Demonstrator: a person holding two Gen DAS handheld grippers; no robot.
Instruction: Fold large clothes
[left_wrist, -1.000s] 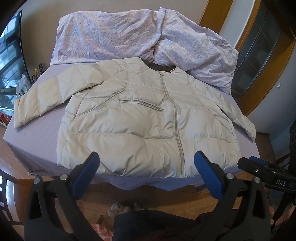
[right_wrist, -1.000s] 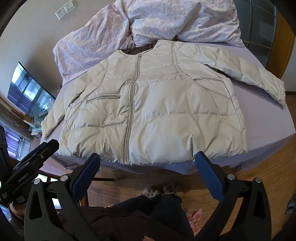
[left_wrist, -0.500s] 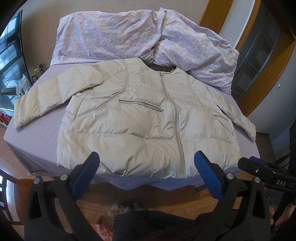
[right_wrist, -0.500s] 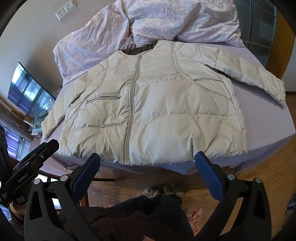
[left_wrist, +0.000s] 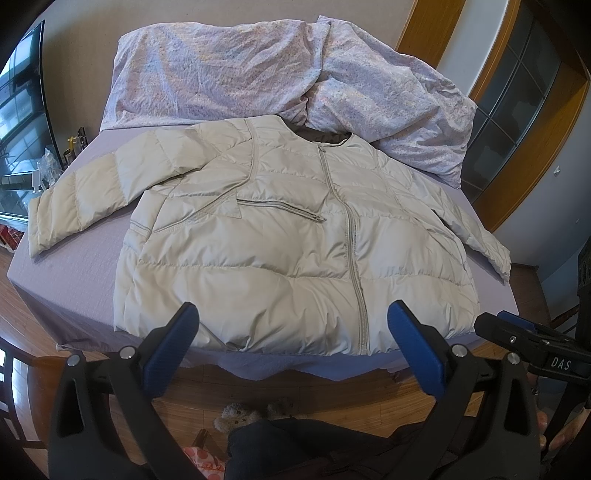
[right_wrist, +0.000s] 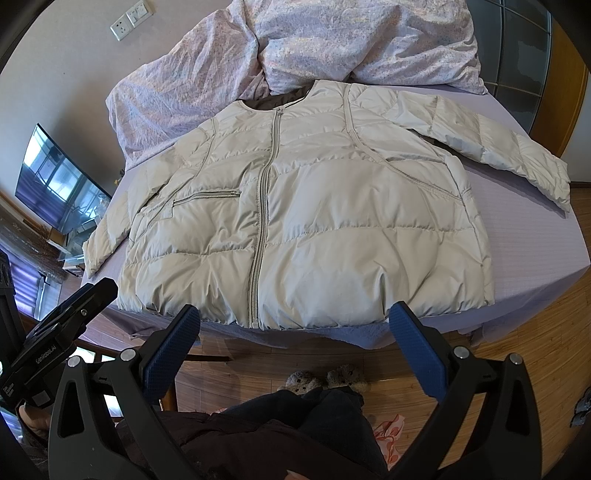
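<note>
Left wrist view shows a cream padded jacket (left_wrist: 295, 236) lying flat and face up on a bed (left_wrist: 70, 280) covered with a lilac sheet, zip closed down the front, hem toward the near edge of the mattress. Both sleeves are spread outward, one reaching the left side of the bed, the other trailing to the right edge. A crumpled floral quilt (left_wrist: 258, 70) is heaped behind the collar, touching it. The left gripper (left_wrist: 293, 334) hangs in front of the bed with its blue-padded fingers spread wide and nothing between them, just short of the hem. The right gripper (left_wrist: 532, 343) shows at the far right of this view.

Right wrist view gives the same jacket (right_wrist: 314, 206) from the other side, a chest pocket zip (right_wrist: 207, 195) visible left of the main zip. The right gripper (right_wrist: 295, 332) is likewise wide open and empty, near the hem without touching it. The person's dark trousers (right_wrist: 325, 417) and fuzzy slippers (right_wrist: 325, 380) appear below, on a wooden floor (right_wrist: 535, 332).
</note>
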